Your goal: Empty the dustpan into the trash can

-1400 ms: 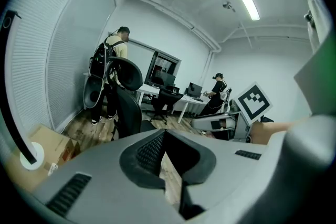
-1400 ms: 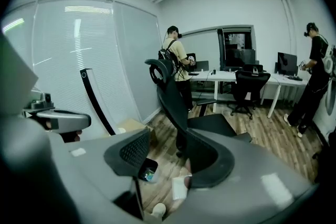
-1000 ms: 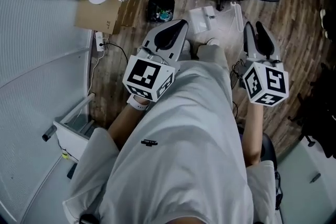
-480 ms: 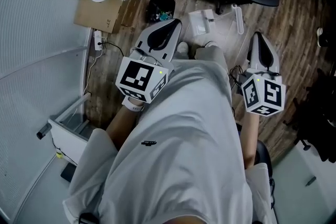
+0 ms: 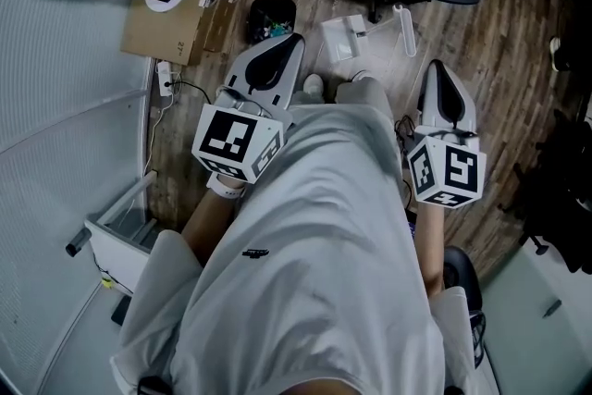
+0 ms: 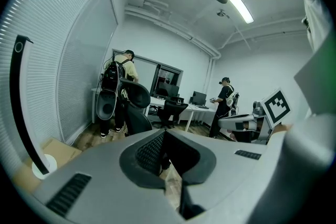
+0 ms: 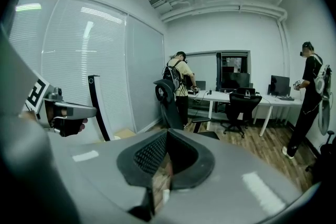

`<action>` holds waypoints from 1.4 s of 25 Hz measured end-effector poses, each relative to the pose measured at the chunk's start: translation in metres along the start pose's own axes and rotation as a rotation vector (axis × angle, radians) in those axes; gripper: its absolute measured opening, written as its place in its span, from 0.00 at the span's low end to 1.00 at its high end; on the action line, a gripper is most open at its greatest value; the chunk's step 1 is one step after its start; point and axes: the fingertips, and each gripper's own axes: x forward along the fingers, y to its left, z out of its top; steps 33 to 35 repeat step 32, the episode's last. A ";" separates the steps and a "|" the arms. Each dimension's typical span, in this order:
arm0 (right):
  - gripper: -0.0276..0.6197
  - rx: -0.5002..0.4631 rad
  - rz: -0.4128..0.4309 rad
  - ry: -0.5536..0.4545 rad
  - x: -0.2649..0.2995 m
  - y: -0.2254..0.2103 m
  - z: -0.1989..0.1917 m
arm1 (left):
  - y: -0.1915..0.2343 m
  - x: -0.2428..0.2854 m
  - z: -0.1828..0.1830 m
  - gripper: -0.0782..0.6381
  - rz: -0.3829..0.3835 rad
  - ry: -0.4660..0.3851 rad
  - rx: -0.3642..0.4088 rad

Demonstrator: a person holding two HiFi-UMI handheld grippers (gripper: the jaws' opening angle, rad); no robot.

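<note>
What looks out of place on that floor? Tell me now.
Nothing looks spilled or damaged. The clear dustpan lies on the floor beside the small black bin. A power strip with a loose cable lies by the cardboard box.

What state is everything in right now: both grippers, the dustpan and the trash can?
left gripper: shut, empty
right gripper: just closed, shut, empty
trash can: upright on the floor, open-topped, some litter inside
dustpan: lying on the floor, not gripped
</note>
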 end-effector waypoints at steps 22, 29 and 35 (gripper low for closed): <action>0.06 -0.014 0.047 0.000 0.006 0.009 -0.003 | -0.014 0.005 0.000 0.12 -0.015 0.028 0.019; 0.06 -0.031 0.061 -0.006 -0.001 0.004 -0.009 | -0.020 0.002 0.003 0.12 -0.011 0.033 0.051; 0.06 -0.033 0.059 -0.024 0.001 0.000 -0.006 | -0.017 0.002 0.005 0.12 0.001 0.030 0.057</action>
